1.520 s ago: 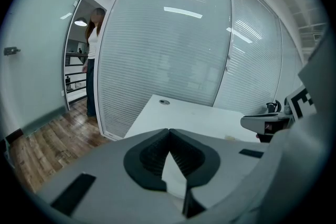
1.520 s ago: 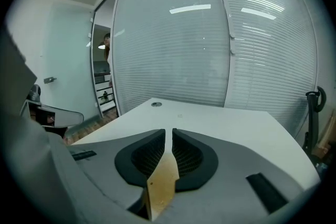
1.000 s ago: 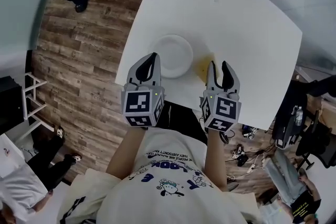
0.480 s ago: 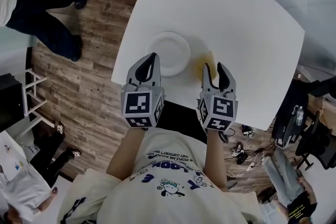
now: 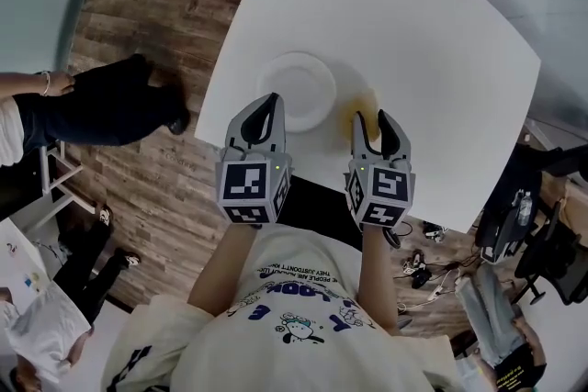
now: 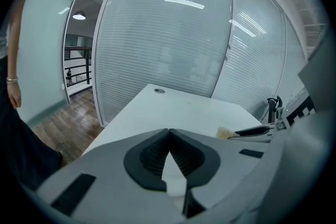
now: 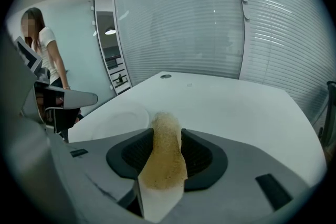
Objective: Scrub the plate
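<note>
On the table (image 5: 441,60), the plate (image 5: 296,92) lies left of the sponge (image 5: 353,117).

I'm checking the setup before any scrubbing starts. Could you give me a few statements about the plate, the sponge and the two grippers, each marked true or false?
1. The plate sits on the white table. True.
2. The sponge lies on the plate. False: it lies on the table beside the plate.
3. The sponge stands between the jaws of the right gripper. True; those jaws have just been opening.
4. The left gripper grips the plate. False: its jaws are together with nothing between them.
</note>
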Motion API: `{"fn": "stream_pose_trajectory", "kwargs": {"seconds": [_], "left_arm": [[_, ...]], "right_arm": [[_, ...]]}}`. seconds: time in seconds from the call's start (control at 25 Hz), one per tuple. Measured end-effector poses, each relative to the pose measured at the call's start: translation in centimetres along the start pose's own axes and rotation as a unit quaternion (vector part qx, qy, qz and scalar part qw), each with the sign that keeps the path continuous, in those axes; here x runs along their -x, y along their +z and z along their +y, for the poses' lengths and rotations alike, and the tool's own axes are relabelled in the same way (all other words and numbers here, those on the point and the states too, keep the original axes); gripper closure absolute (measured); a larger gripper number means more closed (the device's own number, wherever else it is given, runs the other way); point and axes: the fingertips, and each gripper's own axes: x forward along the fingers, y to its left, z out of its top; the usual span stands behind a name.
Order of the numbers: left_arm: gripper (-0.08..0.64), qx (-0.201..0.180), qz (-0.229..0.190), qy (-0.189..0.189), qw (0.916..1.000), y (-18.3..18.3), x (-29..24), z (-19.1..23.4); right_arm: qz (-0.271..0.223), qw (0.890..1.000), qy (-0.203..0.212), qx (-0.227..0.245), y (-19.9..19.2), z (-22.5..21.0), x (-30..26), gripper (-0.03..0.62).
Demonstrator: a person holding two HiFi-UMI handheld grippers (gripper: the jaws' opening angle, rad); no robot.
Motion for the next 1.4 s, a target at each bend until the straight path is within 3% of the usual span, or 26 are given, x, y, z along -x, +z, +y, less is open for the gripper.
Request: {"fn": "stream_pose_trajectory", "kwargs": {"seconds": [0.6,0.76,1.0,1.4], "left_arm": [[0.529,0.023,0.0,0.016,0.9996,-0.7,0.7,1.2],[0.528,0.028,-0.004,0.02,0.9994,-0.8,1.1,1.5],[0.528,0.051,-0.002,0.028,0.9983,-1.2,1.6,2.4],[0.528,0.102,0.011,0.047,0.9937,-2.9,2.5,4.6]], "right_arm": [[-0.004,1.0,0.025,0.005,-0.3,0.8,-0.1,0.486],[-0.025,0.999,0.021,0.009,0.8,0.9,0.5,0.491],[-0.057,0.998,0.032,0.011,3.2,2.3,0.4,0.491],[-0.06,0.996,0.057,0.03,4.2,4.7,-0.7,0.491]]}}
